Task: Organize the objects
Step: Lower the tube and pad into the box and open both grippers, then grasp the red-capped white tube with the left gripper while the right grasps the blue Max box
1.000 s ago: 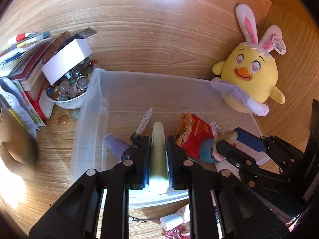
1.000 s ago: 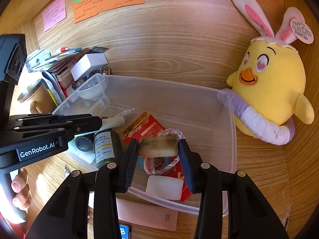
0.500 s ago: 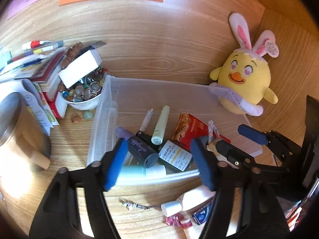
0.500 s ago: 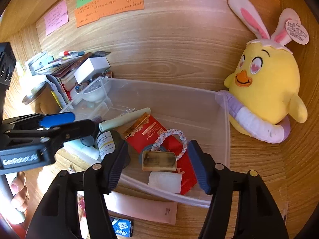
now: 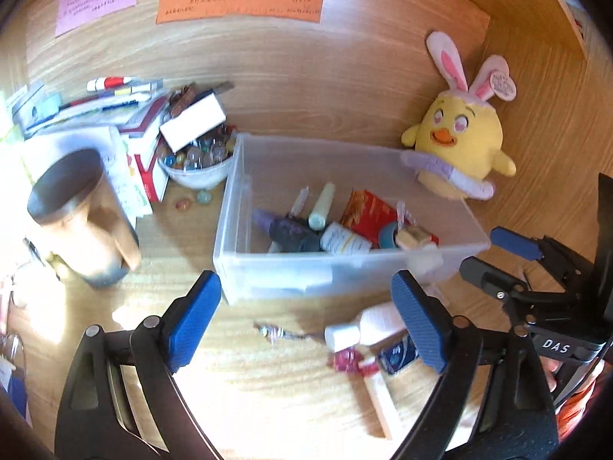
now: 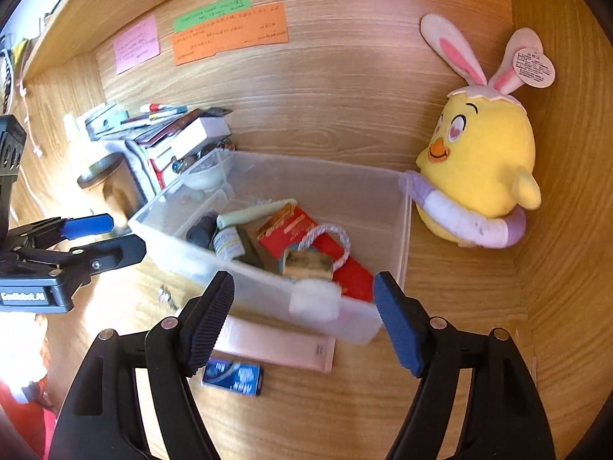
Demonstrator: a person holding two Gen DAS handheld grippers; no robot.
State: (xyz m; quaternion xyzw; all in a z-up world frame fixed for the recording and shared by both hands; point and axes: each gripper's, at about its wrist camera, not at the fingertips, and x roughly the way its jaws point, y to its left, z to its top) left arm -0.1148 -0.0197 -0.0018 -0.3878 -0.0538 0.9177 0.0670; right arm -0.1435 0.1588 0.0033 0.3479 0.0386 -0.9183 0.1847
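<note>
Left gripper (image 5: 306,322): its two blue-padded fingers are spread wide with nothing between them, held above the wooden desk (image 5: 268,383) in front of the bin.
Right gripper (image 6: 304,320): two blue-padded fingers likewise spread wide and empty, at the bin's near wall.
Bin: one clear plastic storage bin (image 5: 245,176) sits on the desk, its far right corner touching the plush.
Inside the bin: one pale green tube (image 5: 322,207), one dark purple tube (image 5: 285,230), one small bottle with a white label (image 6: 229,243), one red foil packet (image 6: 325,245), one tan rectangular block (image 6: 307,263) lying on a white braided cord loop (image 6: 325,232), one white wad (image 6: 315,299) at the near wall.
Outside, in front of the bin: one long pale pink tube (image 6: 276,343), one small blue pack (image 6: 232,376), one white bottle (image 5: 364,327).
Plush: one yellow chick toy with pink rabbit ears (image 6: 486,153), upright just right of the bin.
Left of the bin: one white bowl of glass marbles (image 5: 197,165), one brown cup with a dark lid (image 5: 82,222), one stack of books (image 5: 141,134).
Back wall: three paper notes, one pink (image 6: 136,44), one green (image 6: 212,13), one orange (image 6: 230,32).
</note>
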